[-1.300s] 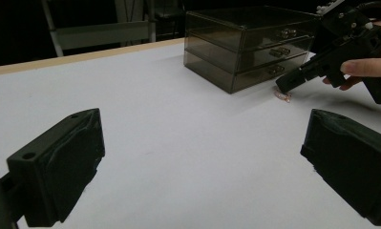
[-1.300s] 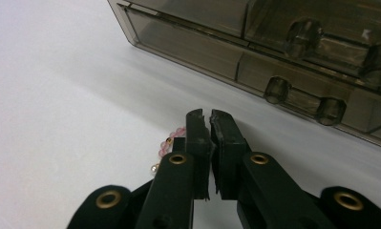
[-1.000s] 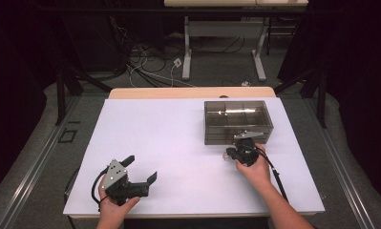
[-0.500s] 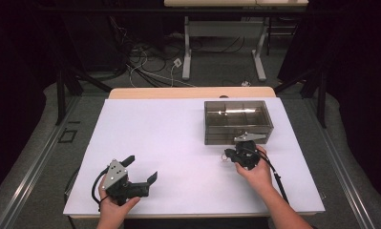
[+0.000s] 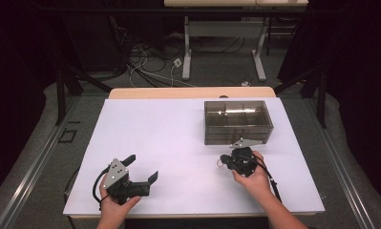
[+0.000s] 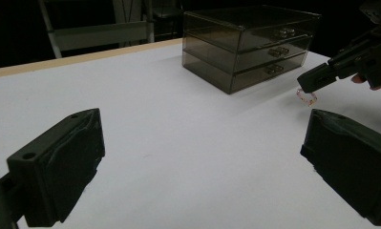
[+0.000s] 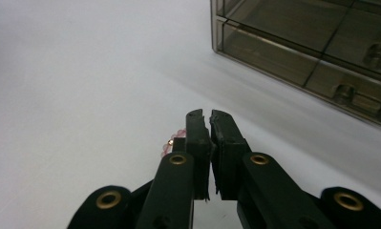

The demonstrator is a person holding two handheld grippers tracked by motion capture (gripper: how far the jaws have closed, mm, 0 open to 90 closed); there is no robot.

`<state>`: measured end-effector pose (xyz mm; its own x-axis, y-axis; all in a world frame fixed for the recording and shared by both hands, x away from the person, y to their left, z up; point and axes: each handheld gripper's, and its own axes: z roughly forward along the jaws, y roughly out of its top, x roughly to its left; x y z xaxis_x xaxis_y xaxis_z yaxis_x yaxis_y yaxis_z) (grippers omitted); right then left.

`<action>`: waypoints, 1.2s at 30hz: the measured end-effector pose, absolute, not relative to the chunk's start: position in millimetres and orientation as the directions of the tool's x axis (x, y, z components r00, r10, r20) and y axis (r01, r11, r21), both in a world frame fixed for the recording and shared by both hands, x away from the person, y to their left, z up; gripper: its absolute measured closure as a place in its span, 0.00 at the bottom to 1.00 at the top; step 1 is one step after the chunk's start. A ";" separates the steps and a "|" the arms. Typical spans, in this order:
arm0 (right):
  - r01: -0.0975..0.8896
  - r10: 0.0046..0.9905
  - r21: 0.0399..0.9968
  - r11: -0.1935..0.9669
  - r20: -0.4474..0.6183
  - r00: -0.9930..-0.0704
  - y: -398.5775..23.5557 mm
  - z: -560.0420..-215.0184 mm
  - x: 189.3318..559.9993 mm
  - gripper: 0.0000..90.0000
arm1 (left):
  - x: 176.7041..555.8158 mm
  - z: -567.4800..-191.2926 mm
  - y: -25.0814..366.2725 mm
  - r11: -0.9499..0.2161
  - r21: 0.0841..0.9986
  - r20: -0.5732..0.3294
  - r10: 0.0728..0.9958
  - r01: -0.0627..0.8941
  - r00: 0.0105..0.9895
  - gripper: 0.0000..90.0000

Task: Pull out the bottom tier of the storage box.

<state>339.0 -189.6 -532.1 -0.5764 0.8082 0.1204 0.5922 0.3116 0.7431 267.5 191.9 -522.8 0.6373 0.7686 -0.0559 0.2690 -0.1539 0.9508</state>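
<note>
Two sets of tongs are working over the white counter (image 5: 178, 138), and each is sitting where it is for a reason. The right tongs (image 7: 207, 119) are pressing their jaws together on a small pink bead bracelet (image 6: 306, 98), which is dangling from the tips just above the counter; in the right gripper view a few beads are peeking out at the left side of the jaws. Pinching it at one spot is letting the rest of the loop hang free, so it is not dragging on the surface. These tongs are pointing toward the smoky drawer box (image 5: 237, 121), which is standing near them on the far right part of the counter with its three drawers facing the person. All three drawers are looking closed, so the bracelet is probably heading for one of them, and a drawer will need pulling out first.

That is likely why the left tongs (image 5: 142, 168) are waiting with jaws wide apart and nothing between them, resting low at the near left of the counter, well apart from the box. Held open and aimed across the counter toward the box, they are keeping ready to take a drawer knob while the right hand (image 5: 252, 179) is keeping the bracelet off the surface.
</note>
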 end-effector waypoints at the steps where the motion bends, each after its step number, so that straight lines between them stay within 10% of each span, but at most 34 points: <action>1: 0.592 0.807 0.741 0.316 0.117 -0.579 -188.7 -532.5 337.6 0.97 | 267.7 -522.9 191.4 -0.152 0.951 -0.057 0.769 0.269 0.637 0.01; 36: 0.597 0.714 0.686 0.415 0.161 -0.681 -155.8 -554.6 318.8 0.97 | 270.5 -523.8 189.1 -0.155 0.950 -0.060 0.763 0.272 0.643 0.01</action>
